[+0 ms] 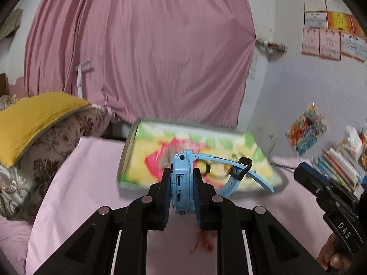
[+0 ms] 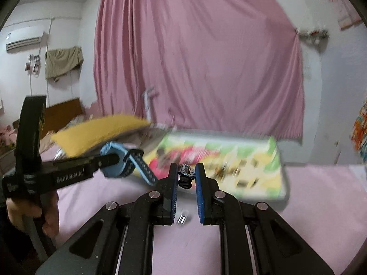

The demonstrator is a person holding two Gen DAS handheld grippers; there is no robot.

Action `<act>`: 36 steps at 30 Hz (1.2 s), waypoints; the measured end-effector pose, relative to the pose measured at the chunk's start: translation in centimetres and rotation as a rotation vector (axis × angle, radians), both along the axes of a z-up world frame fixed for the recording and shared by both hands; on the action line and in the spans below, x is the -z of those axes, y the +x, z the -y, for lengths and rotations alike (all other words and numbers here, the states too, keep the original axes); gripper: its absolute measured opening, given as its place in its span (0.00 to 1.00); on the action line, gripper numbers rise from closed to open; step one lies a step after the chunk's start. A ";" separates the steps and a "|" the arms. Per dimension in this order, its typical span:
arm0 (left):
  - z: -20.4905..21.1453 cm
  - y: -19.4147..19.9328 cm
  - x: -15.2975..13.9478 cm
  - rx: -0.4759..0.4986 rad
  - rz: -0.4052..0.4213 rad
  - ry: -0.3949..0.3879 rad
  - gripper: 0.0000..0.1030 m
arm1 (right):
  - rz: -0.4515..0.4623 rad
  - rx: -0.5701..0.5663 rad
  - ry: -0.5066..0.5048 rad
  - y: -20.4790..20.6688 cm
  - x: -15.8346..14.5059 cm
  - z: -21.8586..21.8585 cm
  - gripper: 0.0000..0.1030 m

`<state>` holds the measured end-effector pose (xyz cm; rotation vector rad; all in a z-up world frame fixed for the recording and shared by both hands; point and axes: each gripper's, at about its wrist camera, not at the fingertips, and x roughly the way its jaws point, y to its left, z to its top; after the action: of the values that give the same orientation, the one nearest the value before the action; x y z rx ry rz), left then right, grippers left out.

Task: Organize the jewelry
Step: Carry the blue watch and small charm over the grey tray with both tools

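1. Left tool (image 1: 182,184): pinching the case of a blue watch (image 1: 180,181) edge-on between its pads, above the pink bed sheet (image 1: 91,178); strap trailing right, black buckle (image 1: 243,167) on it.
2. Right tool (image 2: 186,178): nipping a small dark patterned piece (image 2: 185,175) at the pad tips; too blurred to say more of it.
3. Beyond both: a colourful flat box (image 1: 206,146) lying on the bed.
4. Left of the box: a yellow pillow (image 1: 34,119) on a floral cushion (image 1: 52,146).
5. Behind: a pink curtain (image 1: 142,45).

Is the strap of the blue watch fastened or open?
Fastened: the strap passes through its black buckle and forms a loop beside the blue watch.
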<state>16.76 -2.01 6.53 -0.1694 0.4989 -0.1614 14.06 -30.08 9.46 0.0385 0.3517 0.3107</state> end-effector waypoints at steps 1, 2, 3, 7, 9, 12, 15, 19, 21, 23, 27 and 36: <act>0.3 0.4 -0.4 -0.007 0.016 0.000 0.16 | 0.036 0.016 0.001 0.5 -0.6 0.3 0.13; 0.8 1.1 -0.8 -0.013 0.038 -0.002 0.16 | 0.054 0.023 0.001 0.8 -0.9 0.3 0.13; 1.1 1.4 -1.0 -0.017 0.049 -0.002 0.16 | 0.076 0.035 0.002 1.2 -1.2 0.4 0.13; 2.2 3.4 -2.1 -0.044 0.112 0.008 0.16 | 0.149 0.079 -0.009 3.1 -2.2 0.7 0.13; 2.9 4.4 -2.2 -0.055 0.136 0.014 0.16 | 0.159 0.100 0.001 4.2 -2.3 1.1 0.13; 3.7 6.0 -2.0 -0.068 0.148 0.037 0.16 | 0.163 0.122 0.003 5.6 -2.3 1.3 0.13; 4.5 7.2 -1.4 -0.073 0.141 0.052 0.16 | 0.151 0.141 0.002 7.5 -1.8 1.4 0.13; 5.0 8.6 -0.6 -0.066 0.116 0.070 0.16 | 0.113 0.154 -0.005 9.9 -0.8 1.6 0.13; 5.4 9.3 -0.1 -0.062 0.102 0.076 0.16 | 0.087 0.163 -0.005 11.0 -0.3 1.8 0.13; 5.6 10.1 0.3 -0.057 0.088 0.078 0.16 | 0.060 0.170 0.002 12.0 0.1 2.1 0.13; 6.0 11.5 0.9 -0.041 0.038 0.075 0.16 | 0.003 0.177 0.020 13.5 0.8 2.7 0.13; 7.2 13.7 3.0 0.044 -0.170 0.128 0.16 | -0.231 0.158 0.064 16.4 4.2 4.2 0.13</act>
<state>30.48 -9.26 3.53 -0.0470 0.6802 -0.1588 30.51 -34.23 5.25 0.1655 0.5648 0.1605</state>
